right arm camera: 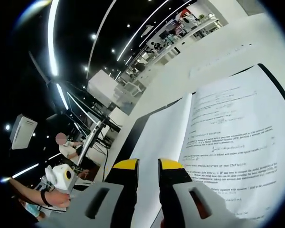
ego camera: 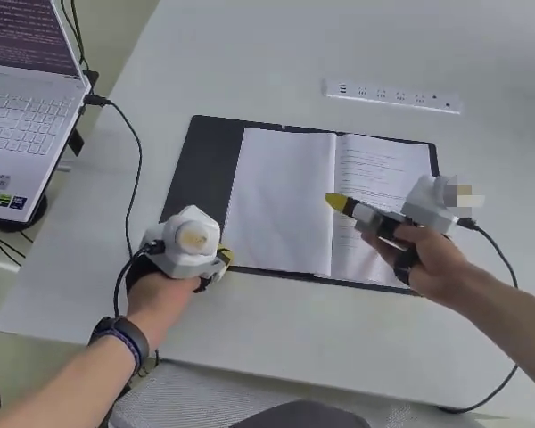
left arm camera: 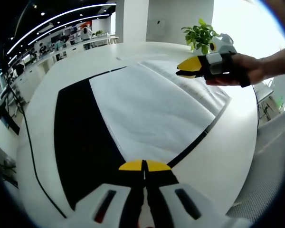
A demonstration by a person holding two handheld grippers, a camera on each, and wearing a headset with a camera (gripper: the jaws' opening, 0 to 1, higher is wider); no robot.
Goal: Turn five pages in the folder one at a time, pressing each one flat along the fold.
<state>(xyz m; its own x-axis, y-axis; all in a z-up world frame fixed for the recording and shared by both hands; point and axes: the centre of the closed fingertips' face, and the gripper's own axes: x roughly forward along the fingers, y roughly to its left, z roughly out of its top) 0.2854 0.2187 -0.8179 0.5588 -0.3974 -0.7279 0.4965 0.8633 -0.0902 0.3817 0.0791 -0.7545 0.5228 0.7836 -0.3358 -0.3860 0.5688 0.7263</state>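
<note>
Folder [ego camera: 205,169] open; left tongs [left arm camera: 144,166] closed at its edge, right tongs [right arm camera: 147,164] slightly parted over page [right arm camera: 237,128], both empty.

Open across the table [ego camera: 250,53] between folder [ego camera: 205,160] and power strip [ego camera: 392,95]; blocked at left by laptop [ego camera: 22,98] and black cable [ego camera: 135,169], above the right page [ego camera: 383,169] by the right gripper [ego camera: 334,203], at the near-left corner by the left gripper [ego camera: 223,259].

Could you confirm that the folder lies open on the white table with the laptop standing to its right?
Not quite: the laptop stands to the left of the open folder on the white table, as the head view shows.
</note>
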